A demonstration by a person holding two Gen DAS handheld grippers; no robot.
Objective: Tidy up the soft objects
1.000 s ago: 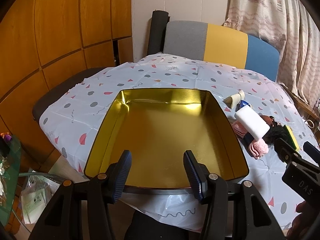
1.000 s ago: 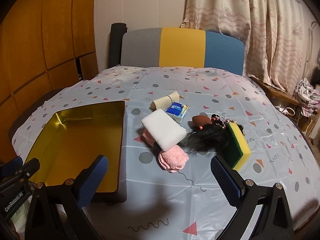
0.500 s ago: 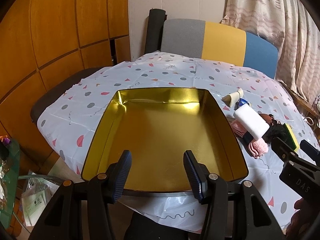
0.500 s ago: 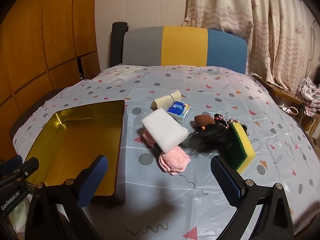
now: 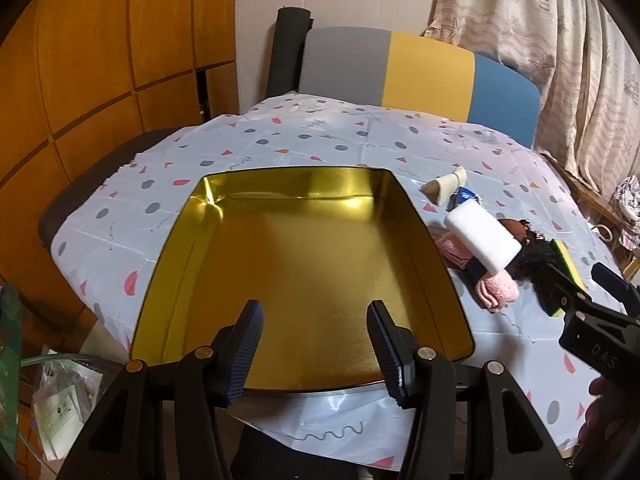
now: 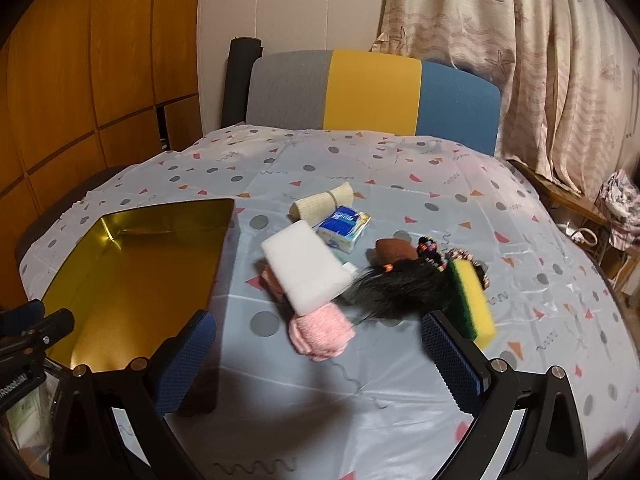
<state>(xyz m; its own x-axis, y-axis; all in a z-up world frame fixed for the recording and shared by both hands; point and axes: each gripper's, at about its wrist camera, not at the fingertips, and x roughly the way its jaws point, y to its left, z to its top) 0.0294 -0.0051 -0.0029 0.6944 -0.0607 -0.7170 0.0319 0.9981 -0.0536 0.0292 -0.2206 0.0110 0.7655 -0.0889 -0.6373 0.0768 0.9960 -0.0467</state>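
A gold tin tray [image 5: 224, 240] [image 6: 96, 240] lies empty on the patterned tablecloth. To its right lies a heap of soft things: a white sponge [image 6: 306, 270] [image 5: 482, 242], a pink cloth [image 6: 320, 332] [image 5: 496, 290], a black hairy doll [image 6: 400, 286], a yellow-green sponge [image 6: 474, 302], a blue tissue pack [image 6: 344, 228] and a beige roll [image 6: 324, 202] [image 5: 444, 186]. My left gripper [image 5: 314, 320] is open and empty over the tray's near edge. My right gripper [image 6: 320, 346] is open and empty just before the pink cloth.
A grey, yellow and blue chair back [image 6: 372, 96] stands behind the table. Wooden panels [image 5: 100, 60] are on the left, curtains [image 6: 520, 60] on the right. Bags [image 5: 60, 400] lie on the floor at lower left. The right gripper also shows in the left wrist view [image 5: 588, 312].
Both grippers have moved slightly forward and down toward the table; the objects look a little larger. Nothing on the table has moved.
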